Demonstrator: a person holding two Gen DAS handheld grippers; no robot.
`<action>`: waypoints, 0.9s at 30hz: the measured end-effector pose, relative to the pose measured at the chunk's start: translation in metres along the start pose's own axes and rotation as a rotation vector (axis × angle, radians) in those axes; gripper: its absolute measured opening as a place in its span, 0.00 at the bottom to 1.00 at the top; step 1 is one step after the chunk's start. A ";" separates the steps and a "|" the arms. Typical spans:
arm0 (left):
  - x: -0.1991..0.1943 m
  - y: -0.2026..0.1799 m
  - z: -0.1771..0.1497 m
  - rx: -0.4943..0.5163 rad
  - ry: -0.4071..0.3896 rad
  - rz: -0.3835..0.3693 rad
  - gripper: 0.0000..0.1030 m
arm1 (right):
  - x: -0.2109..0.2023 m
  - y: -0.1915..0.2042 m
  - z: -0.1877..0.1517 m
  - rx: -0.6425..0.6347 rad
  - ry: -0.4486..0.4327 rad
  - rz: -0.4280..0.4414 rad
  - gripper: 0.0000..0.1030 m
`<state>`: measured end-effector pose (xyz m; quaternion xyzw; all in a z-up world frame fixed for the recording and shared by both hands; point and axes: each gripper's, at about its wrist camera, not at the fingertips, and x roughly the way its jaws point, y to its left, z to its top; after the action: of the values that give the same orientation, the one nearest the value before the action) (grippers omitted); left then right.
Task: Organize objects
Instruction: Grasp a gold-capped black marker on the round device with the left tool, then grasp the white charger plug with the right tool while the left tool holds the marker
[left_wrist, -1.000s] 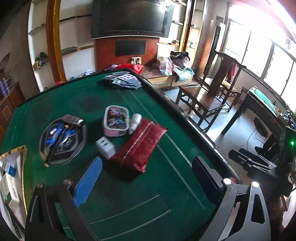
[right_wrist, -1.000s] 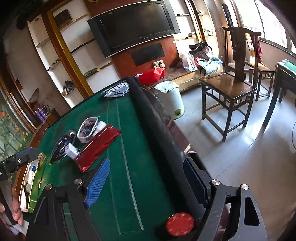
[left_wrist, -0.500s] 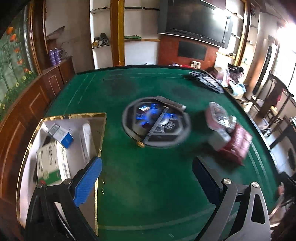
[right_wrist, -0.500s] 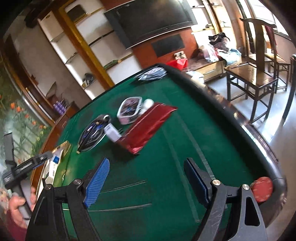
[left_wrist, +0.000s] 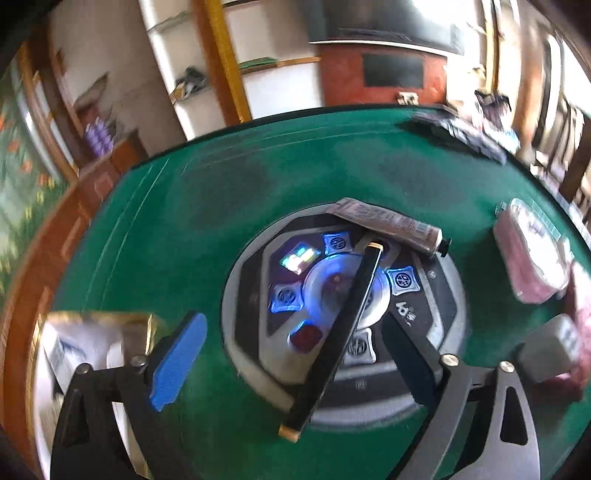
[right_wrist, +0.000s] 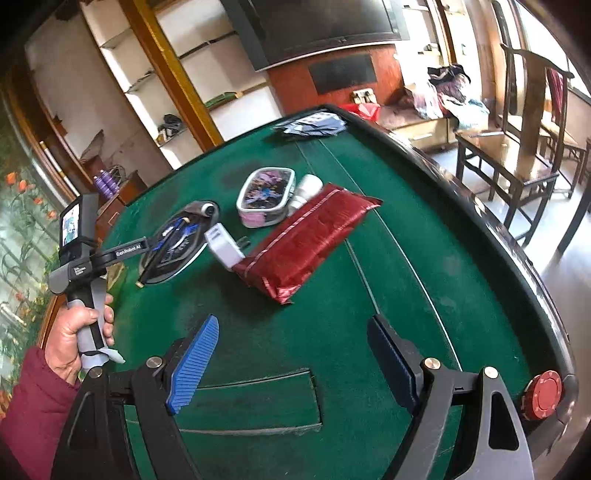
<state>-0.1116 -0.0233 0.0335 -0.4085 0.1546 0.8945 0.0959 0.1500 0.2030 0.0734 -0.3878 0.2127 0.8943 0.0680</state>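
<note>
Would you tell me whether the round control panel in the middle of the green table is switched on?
On: blue lights glow on the round control panel beneath the black stick.

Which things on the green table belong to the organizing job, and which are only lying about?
Job:
- long black stick with gold ends
- silver tube
- pink oval tin
- white charger block
- red foil pouch

Lying about:
- red poker chip
- wooden chair
</note>
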 end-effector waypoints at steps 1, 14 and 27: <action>0.003 -0.003 0.001 0.013 0.001 0.009 0.79 | 0.002 -0.002 0.001 0.006 0.004 0.001 0.84; -0.011 -0.007 -0.027 0.010 0.083 -0.110 0.14 | 0.020 0.009 0.015 -0.011 0.040 0.081 0.84; -0.031 -0.008 -0.058 -0.049 0.092 -0.157 0.14 | 0.092 0.093 0.064 -0.335 0.033 -0.010 0.84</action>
<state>-0.0484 -0.0376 0.0191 -0.4622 0.1042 0.8680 0.1484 0.0173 0.1428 0.0763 -0.4092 0.0600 0.9105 0.0033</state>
